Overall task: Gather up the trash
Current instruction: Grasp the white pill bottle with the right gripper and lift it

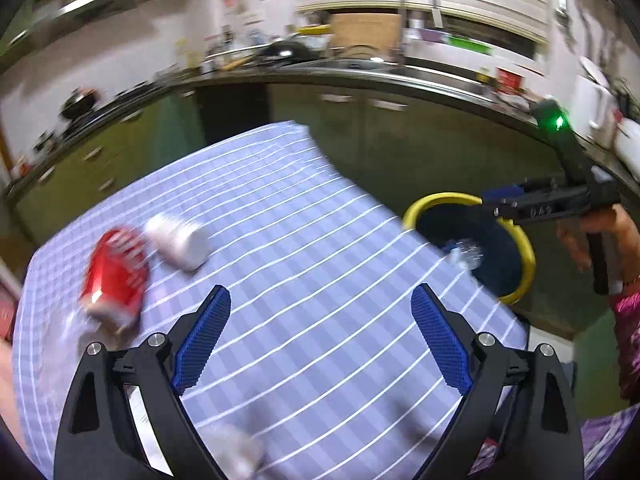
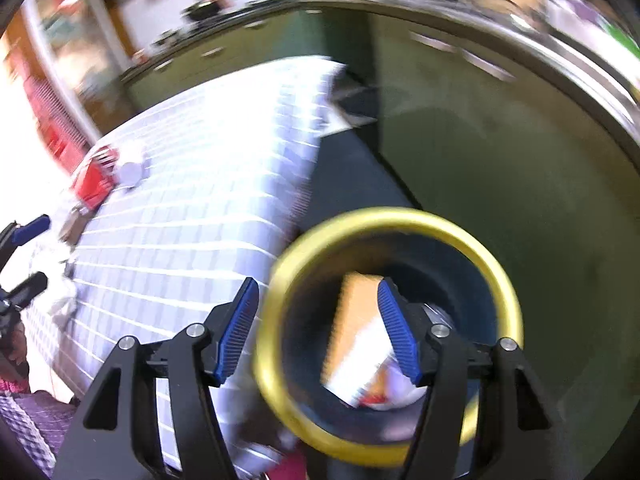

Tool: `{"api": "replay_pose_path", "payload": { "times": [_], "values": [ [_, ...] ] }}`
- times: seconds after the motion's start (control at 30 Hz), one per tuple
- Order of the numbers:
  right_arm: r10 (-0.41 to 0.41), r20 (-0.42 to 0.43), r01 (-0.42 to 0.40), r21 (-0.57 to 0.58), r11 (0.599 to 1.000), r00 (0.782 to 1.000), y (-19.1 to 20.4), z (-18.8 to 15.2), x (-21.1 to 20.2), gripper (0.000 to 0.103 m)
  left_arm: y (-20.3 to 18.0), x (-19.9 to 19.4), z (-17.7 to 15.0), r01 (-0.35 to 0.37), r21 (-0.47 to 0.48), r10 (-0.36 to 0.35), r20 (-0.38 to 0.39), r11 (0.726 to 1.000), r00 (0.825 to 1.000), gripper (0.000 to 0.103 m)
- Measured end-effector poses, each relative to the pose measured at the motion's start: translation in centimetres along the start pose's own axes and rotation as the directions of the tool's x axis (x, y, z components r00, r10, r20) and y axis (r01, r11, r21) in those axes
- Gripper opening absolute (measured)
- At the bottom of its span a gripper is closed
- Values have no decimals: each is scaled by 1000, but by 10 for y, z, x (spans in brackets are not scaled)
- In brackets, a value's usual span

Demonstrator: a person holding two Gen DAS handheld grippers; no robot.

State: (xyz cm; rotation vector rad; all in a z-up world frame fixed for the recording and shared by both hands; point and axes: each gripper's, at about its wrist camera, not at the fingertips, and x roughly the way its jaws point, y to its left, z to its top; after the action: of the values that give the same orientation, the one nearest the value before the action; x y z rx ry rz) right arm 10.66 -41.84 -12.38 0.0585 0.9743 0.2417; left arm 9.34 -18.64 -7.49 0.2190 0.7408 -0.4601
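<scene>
The left gripper (image 1: pixel 320 300) stood wide and empty over the checked tablecloth (image 1: pixel 304 240). A red can (image 1: pixel 114 276) and a white container (image 1: pixel 178 242) lay touching at far left. The right gripper (image 2: pixel 318 300), jaws apart, gripped nothing above the yellow-rimmed bin (image 2: pixel 500 280), an orange-and-white carton (image 2: pixel 356 332) below it.

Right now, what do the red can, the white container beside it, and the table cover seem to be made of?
Red can: probably thin metal, glossy printed skin, dented.
White container: likely plastic, smooth and matte; blur leaves it open.
Table cover: woven cloth, blue check with white lines, draping over the edge.
</scene>
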Motion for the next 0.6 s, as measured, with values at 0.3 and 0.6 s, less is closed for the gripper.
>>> {"api": "replay_pose_path", "payload": {
  "times": [0.3,0.6],
  "values": [
    [147,-58,-158,-306,939,987,145,61,49,59,64,-29,-48,-82,-112,84,11,990,996,92],
    [172,-128,-210,-412,887,977,241,117,116,59,80,-39,-62,-95,-152,99,21,984,995,92]
  ]
}}
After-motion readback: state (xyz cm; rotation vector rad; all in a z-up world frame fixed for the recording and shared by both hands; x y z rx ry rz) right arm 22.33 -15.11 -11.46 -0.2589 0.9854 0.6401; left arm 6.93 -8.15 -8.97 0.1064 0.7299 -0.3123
